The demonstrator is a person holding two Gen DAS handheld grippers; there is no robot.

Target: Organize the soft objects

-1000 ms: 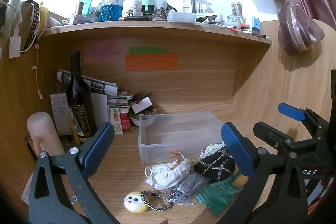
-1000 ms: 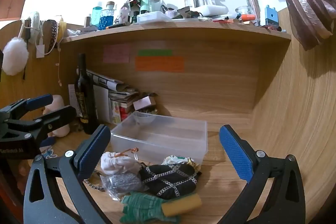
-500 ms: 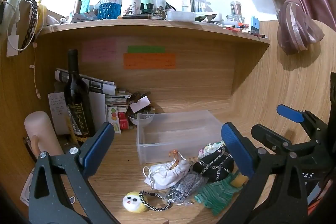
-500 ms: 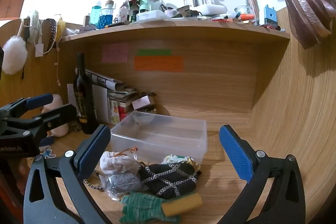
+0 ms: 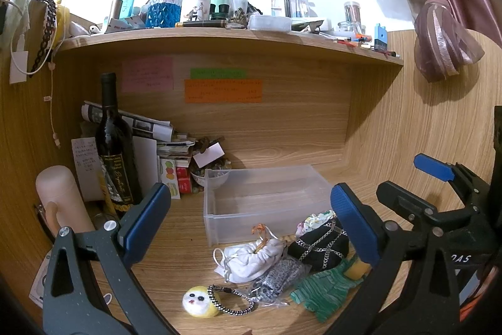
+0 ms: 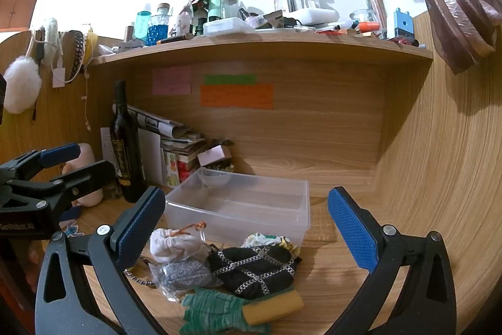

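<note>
An empty clear plastic bin [image 5: 266,203] [image 6: 244,206] stands on the wooden desk. In front of it lie soft items: a white drawstring pouch [image 5: 251,258] [image 6: 172,245], a black chain-patterned pouch [image 5: 318,247] [image 6: 254,266], a grey sparkly bag [image 5: 276,273] [image 6: 185,270], a green and yellow glove [image 5: 326,291] [image 6: 235,308], a patterned cloth [image 5: 313,220] [image 6: 269,240] and a yellow plush ball on a braided cord [image 5: 199,302]. My left gripper [image 5: 251,222] is open above the pile. My right gripper [image 6: 248,225] is open above the pile, empty.
A dark wine bottle [image 5: 114,146] [image 6: 125,146], stacked papers and boxes [image 5: 163,146] and a pink cylinder [image 5: 59,200] stand at the left. A cluttered shelf [image 5: 219,33] runs overhead. A wooden side wall [image 6: 439,162] closes the right. A curtain [image 5: 439,30] hangs at top right.
Both views have shifted very slightly; the grippers stay open and the soft items and bin have not moved.
</note>
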